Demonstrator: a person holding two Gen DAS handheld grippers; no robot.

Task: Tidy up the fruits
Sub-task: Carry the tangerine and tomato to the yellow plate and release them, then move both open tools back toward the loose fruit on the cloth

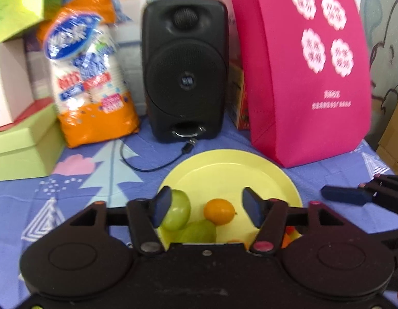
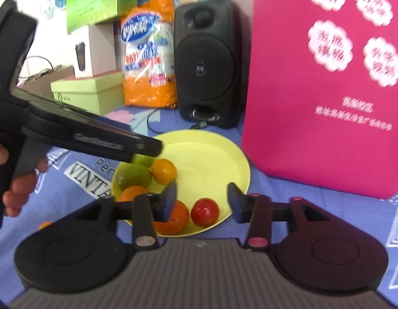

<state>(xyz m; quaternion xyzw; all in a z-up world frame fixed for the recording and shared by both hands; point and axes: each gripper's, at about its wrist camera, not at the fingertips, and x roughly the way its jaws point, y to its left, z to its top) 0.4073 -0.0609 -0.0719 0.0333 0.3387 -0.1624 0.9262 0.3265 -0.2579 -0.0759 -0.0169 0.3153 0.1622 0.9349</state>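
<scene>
Right wrist view: left gripper (image 2: 147, 149) overhangs plate (image 2: 214, 149) fruit, blocking it; both grippers' jaws spread, speaker (image 2: 206, 69) behind

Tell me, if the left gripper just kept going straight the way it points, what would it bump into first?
Probably the small orange fruit on the yellow plate, which sits between the open left gripper fingers; depth is hard to judge.

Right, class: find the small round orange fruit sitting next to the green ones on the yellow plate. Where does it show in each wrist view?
Left wrist view: the orange fruit lies low centre on the yellow plate, between the open left gripper's fingers.
Right wrist view: the same fruit sits left of centre, just under the left gripper's tip.
Shared landmark: the black speaker behind the plate.
</scene>
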